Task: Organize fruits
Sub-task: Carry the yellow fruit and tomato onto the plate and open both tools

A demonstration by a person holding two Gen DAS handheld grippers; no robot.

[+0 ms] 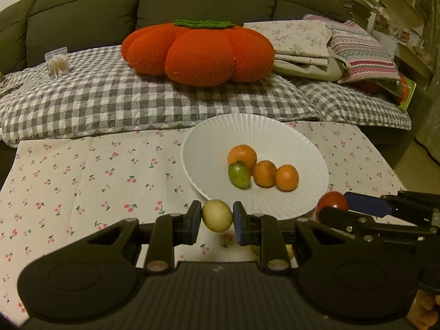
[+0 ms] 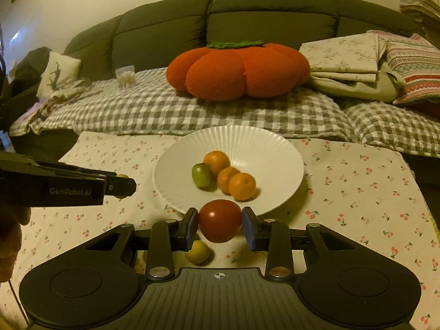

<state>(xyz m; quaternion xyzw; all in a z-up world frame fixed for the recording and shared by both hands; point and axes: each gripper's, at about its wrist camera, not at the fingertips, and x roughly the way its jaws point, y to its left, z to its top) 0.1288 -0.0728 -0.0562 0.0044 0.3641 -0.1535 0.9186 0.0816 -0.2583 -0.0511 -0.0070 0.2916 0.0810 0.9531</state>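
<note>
A white ribbed plate (image 1: 275, 134) (image 2: 264, 143) on the cherry-print cloth holds three oranges (image 1: 242, 156) (image 2: 242, 185) and a green fruit (image 1: 239, 175) (image 2: 201, 174). My left gripper (image 1: 217, 217) is shut on a pale yellow-green fruit (image 1: 217, 216) just short of the plate's near rim. My right gripper (image 2: 220, 224) is shut on a red tomato (image 2: 220, 220) at the plate's near edge; it also shows in the left wrist view (image 1: 331, 202). Another yellow fruit (image 2: 198, 251) lies on the cloth under the right gripper.
The cherry-print cloth (image 1: 96, 181) covers the table. Behind it is a sofa with a checked blanket (image 1: 137, 101), an orange pumpkin cushion (image 1: 198, 52) and folded bedding (image 1: 316, 49). A shelf (image 1: 407, 5) stands at the far right.
</note>
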